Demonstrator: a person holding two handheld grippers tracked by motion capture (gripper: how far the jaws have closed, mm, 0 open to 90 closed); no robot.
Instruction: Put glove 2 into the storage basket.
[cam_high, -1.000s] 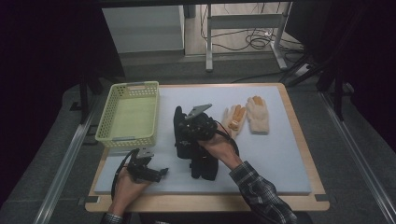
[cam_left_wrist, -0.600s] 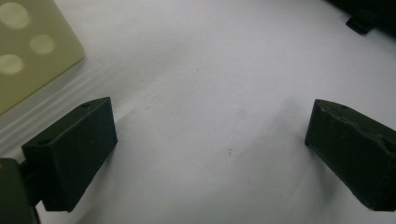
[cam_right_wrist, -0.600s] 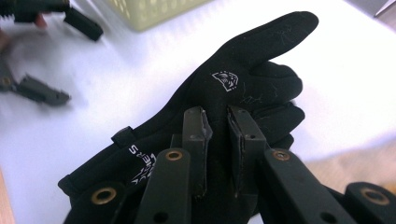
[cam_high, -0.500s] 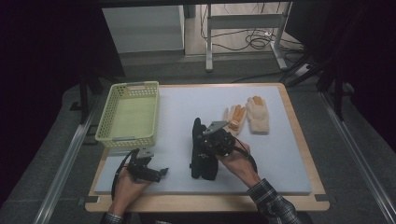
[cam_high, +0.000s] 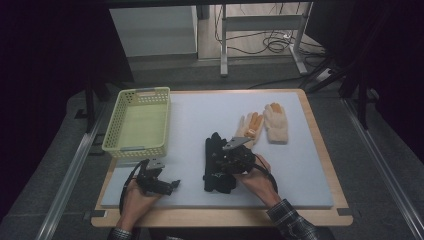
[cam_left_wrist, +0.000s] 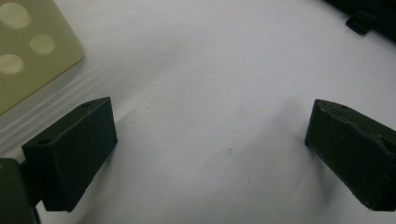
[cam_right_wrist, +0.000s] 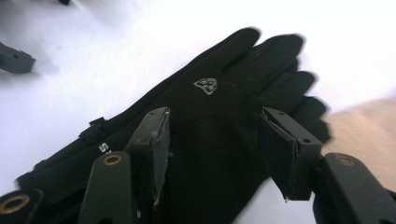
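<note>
Since a moment before, the right gripper (cam_high: 220, 152) had pulled back toward the person and stopped over the black gloves (cam_high: 215, 167), while the left gripper (cam_high: 172, 186) had stayed where it was near the front edge. The black gloves lay on the white mat (cam_high: 310, 175), close to the middle, stacked one on the other. Their long side ran away from the person, with the finger ends pointing to the far side and the cuffs pointing back. In the right gripper view, the jaws of the right gripper (cam_right_wrist: 215, 154) stood partly open, one on each side of the top glove's (cam_right_wrist: 219, 107) palm, pressing down on the cloth but not yet squeezing it. The left gripper (cam_left_wrist: 208, 149) had its jaws wide open with nothing between them, just bare mat. The yellow basket (cam_high: 137, 125) sat to the left, nearer the left hand. The right hand was plainly the closer one to the gloves.
</note>
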